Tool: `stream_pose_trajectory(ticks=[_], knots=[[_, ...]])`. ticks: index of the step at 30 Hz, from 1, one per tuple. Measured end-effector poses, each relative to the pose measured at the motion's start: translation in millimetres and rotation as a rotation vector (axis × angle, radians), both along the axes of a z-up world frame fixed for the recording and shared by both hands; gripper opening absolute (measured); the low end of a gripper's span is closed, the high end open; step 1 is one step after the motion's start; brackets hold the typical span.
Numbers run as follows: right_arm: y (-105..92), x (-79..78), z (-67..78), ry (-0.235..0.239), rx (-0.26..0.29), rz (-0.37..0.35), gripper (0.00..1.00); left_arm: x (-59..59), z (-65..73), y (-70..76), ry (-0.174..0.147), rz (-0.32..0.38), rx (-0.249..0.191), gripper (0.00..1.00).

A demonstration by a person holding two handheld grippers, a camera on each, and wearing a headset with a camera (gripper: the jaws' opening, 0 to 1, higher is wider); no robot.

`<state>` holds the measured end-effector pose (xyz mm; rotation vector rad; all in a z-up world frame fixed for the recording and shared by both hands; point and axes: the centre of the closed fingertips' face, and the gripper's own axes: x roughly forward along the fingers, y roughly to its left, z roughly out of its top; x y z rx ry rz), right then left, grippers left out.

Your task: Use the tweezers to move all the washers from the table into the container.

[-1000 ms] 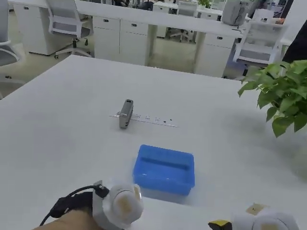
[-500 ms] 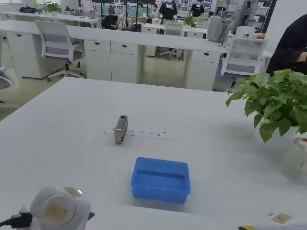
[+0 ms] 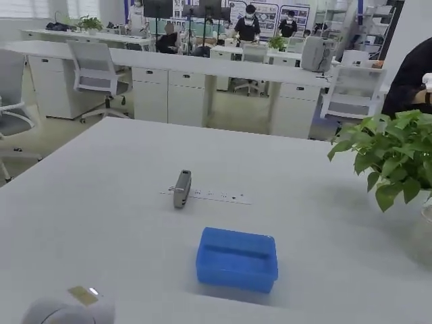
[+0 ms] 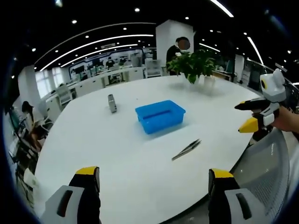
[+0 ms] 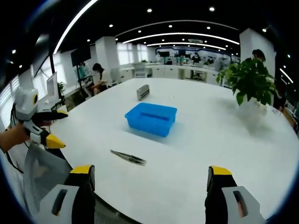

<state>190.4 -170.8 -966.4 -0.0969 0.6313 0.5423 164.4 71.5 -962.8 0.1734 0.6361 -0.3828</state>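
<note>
On the white bench (image 3: 81,202), the blue container (image 3: 237,259) is set toward the near edge. The left gripper (image 4: 153,173) and right gripper (image 5: 150,171) are held released (nothing grasped) at that edge. The tweezers (image 4: 186,149) lie between container and edge; the washers (image 3: 217,196) are lined up farther in

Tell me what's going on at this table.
A person holds a gripper in each hand at the near edge of the table. The left gripper and right gripper are both open and empty. The tweezers lie untouched in front of the blue container. Beyond it, a row of small specks, likely the washers, sits beside a grey block.
</note>
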Motion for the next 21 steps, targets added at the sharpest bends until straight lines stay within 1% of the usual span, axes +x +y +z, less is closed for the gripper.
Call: stream_pose_trajectory(ticks=[3, 6, 9, 10, 12, 13, 14, 15, 16, 17, 20, 21], knots=[[-1.4, -1.7, -0.4, 0.0, -0.003, -0.003, 0.99, -2.1, -0.7, -2.6, -0.011, 0.0, -0.01, 0.99], [-6.1, -4.6, -1.1, -0.016, -0.016, -0.013, 0.99, -3.7, 0.1, -1.7, -0.024, 0.026, -0.005, 0.99], [-9.8, -6.5, -5.0, -0.008, -0.02, -0.023, 0.99, -3.4, 2.5, 0.7, -0.032, 0.044, -0.004, 0.99], [-10.0, -6.9, -5.4, -0.005, -0.021, -0.025, 0.99, -3.6, 4.0, 1.0, -0.035, 0.047, -0.011, 0.99], [-9.7, -6.2, -3.8, -0.019, -0.025, -0.024, 0.99, -1.5, 8.6, 2.9, -0.054, 0.074, -0.041, 0.99], [-9.5, -6.1, -3.3, -0.027, -0.035, -0.024, 0.99, -1.7, 8.8, 2.1, -0.05, 0.078, -0.062, 0.99], [-9.7, -6.2, -3.8, -0.026, -0.04, -0.024, 0.99, -2.2, 7.7, 2.5, -0.039, 0.088, -0.071, 0.99], [-10.4, -6.6, -4.6, -0.025, -0.042, -0.025, 0.99, -2.6, 6.0, 3.7, -0.025, 0.114, -0.093, 0.99], [-10.6, -7.0, -5.5, -0.023, -0.041, -0.024, 0.99, -3.5, 5.0, 2.8, -0.013, 0.122, -0.114, 0.99], [-11.1, -8.5, -7.1, -0.013, -0.041, -0.022, 0.99, -2.9, 5.7, 3.9, -0.017, 0.136, -0.126, 0.99], [-14.4, -8.5, -8.4, -0.009, -0.048, -0.028, 0.99, -0.4, 14.6, 7.5, -0.081, 0.152, -0.133, 0.99], [-15.9, -8.5, -7.9, -0.009, -0.038, -0.032, 0.99, -1.6, 14.8, 8.4, -0.076, 0.154, -0.131, 0.99]])
